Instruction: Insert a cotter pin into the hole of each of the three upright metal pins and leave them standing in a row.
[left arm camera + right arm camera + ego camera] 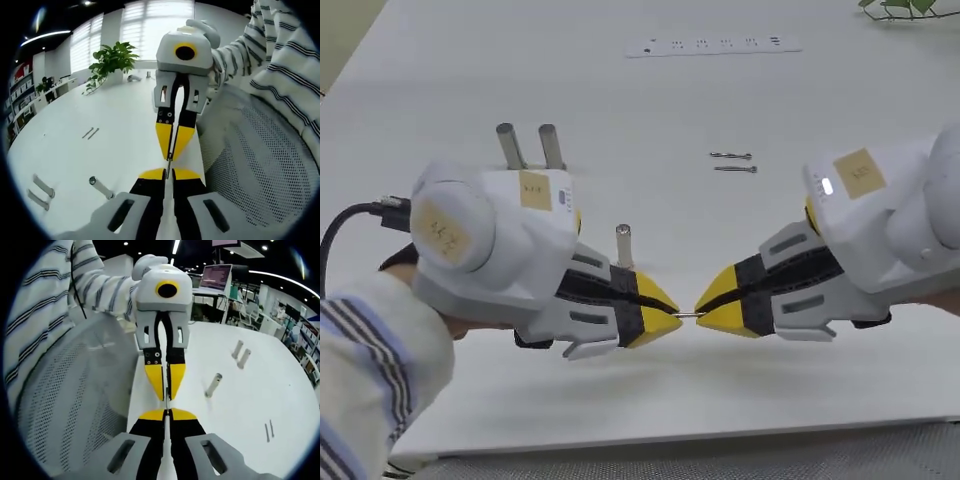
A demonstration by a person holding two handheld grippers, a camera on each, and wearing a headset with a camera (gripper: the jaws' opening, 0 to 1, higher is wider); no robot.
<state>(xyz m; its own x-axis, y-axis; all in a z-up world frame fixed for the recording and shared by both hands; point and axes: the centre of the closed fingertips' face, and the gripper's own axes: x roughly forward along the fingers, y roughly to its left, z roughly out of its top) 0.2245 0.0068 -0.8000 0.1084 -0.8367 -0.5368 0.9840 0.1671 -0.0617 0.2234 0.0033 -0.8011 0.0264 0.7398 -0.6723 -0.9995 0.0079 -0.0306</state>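
You have the two grippers nose to nose in the lower middle of the head view. The left gripper [670,319] and the right gripper [706,311] are each clamped on an opposite end of one cotter pin [688,315], which bridges the small gap between their tips, clear of the surface [770,400]. That two-ended grip looks like a handover or a re-seating, so that one gripper ends up with the pin aimed well for a hole. Just above the tips the nearest metal pin [624,243] stands upright alone, probably the one you mean to fill. The two other metal pins [551,146] stand side by side toward the upper left, and the spare cotter pins [732,156] lie right of centre. The surface is plain white, with a power strip [712,45] at the top edge. A potted plant [112,57] sits before bright windows, and a mesh chair [75,405] shows at the left.
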